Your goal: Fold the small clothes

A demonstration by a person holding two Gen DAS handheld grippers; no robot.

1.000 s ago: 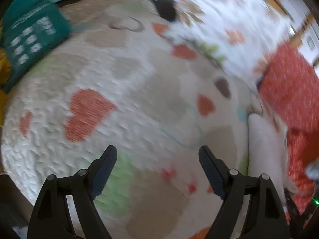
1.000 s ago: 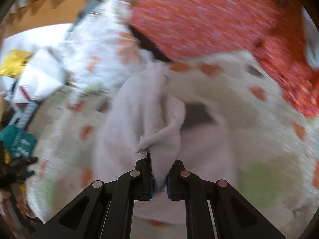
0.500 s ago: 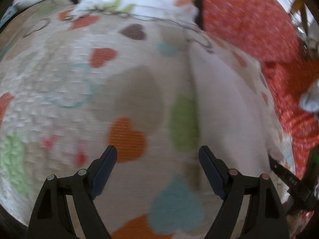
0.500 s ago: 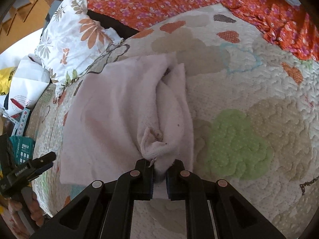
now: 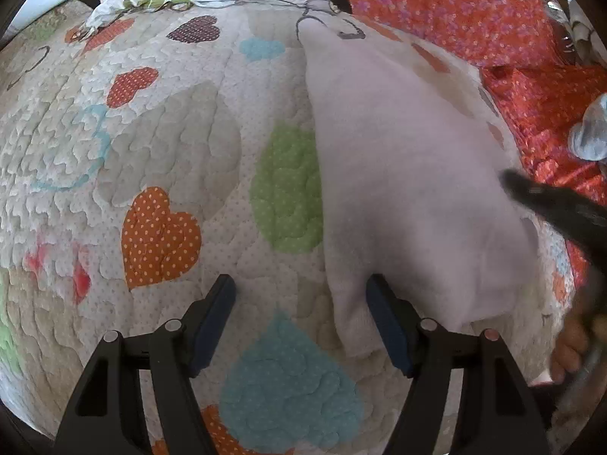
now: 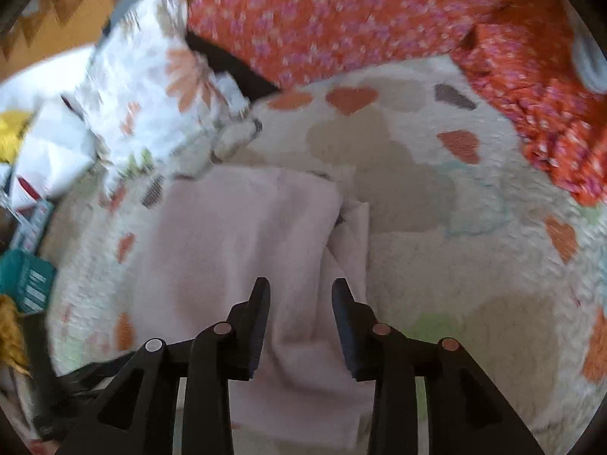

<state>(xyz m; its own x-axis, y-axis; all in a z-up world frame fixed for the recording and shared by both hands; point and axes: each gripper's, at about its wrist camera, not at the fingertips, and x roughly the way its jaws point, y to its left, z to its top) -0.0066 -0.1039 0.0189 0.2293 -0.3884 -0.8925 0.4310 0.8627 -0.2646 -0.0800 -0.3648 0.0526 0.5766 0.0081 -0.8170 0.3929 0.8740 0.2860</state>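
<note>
A pale pink cloth (image 5: 409, 174) lies spread on the heart-patterned quilt (image 5: 170, 151). My left gripper (image 5: 299, 292) is open and empty, low over the quilt, with its right finger at the cloth's near left corner. The right gripper shows as a dark bar at the right edge of this view (image 5: 557, 208). In the right wrist view the cloth (image 6: 235, 250) lies flat with a folded flap along its right side. My right gripper (image 6: 301, 292) is open and empty just above the cloth's near edge.
A floral white pillow (image 6: 151, 87) and an orange flowered blanket (image 6: 341, 15) lie at the far side of the quilt. A teal box (image 6: 26, 280) and white bags sit at the left. A grey object (image 5: 590, 132) rests on the orange fabric.
My right gripper has opened and let go of the cloth, which now lies flat. My left gripper has swung right and come down next to the cloth's corner.
</note>
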